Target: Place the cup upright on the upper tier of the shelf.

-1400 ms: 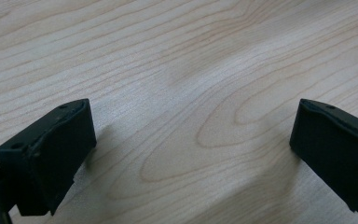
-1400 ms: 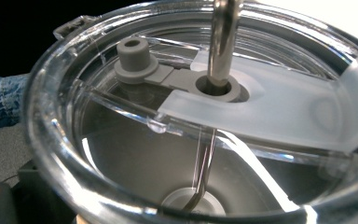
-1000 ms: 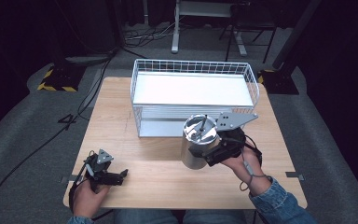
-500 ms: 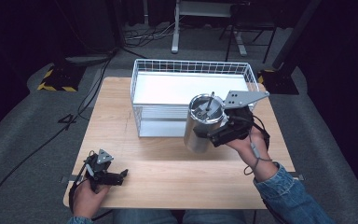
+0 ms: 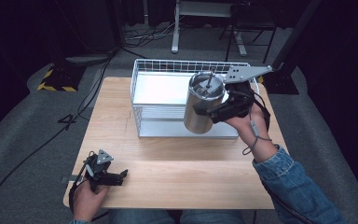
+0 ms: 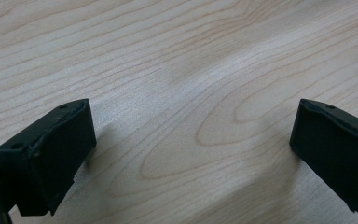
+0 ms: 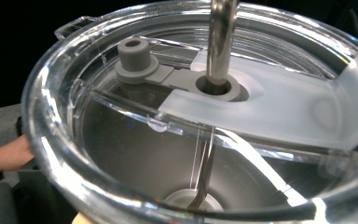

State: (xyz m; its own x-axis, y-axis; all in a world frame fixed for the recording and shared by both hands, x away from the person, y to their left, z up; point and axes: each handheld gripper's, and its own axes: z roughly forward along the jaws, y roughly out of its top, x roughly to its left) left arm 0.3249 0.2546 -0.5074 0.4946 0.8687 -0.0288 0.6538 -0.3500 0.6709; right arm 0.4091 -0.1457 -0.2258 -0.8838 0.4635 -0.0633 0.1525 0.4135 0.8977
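Steel tumbler (image 5: 200,108) — clear lid (image 7: 177,116), metal straw (image 7: 221,39) — tilted in right claw (image 5: 204,112).

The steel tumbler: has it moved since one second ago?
Yes. The steel tumbler, held in the right hand-held gripper, has moved up and away from the person, from before the wire basket to over its front edge.

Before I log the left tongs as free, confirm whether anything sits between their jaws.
No. In the left gripper view, the left tongs stand wide open over bare wooden table.
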